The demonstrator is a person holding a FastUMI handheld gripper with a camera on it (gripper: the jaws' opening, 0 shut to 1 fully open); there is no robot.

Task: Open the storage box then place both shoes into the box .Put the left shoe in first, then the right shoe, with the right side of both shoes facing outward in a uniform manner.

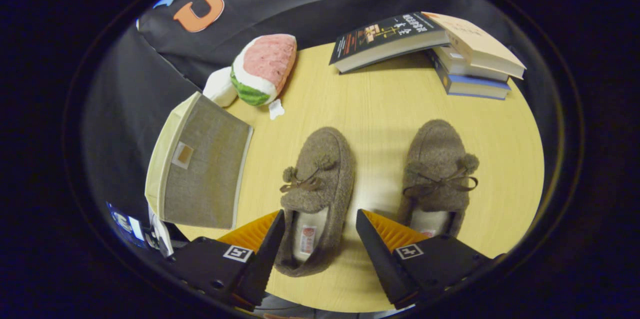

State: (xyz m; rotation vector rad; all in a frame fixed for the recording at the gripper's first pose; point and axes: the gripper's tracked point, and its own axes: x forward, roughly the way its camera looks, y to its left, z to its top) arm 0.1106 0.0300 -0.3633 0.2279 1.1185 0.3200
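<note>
Status: nothing done yet, by the look of it. Storage box sits at the desk's edge, about 10 o'clock from the fingers, lid appears closed, so the opening step is pending.

Both shoes on the desk, side by side, toes pointing away. Left shoe at 12 o'clock, its heel end lying in the gap between the fingers; can't tell whether the left finger touches its edge. Right shoe at about 1 o'clock, just beyond the right finger, apart from its mate.

Gripper fingers spread wide, pinching nothing.

Clutter, not task-relevant: watermelon plush at 11 o'clock beyond the box, book stack at 1 o'clock on the far side of the desk.

Remaining, as I judge it: open box, left shoe in, right shoe in, right sides facing out. The fingers line up over the left shoe, but the box comes first.
</note>
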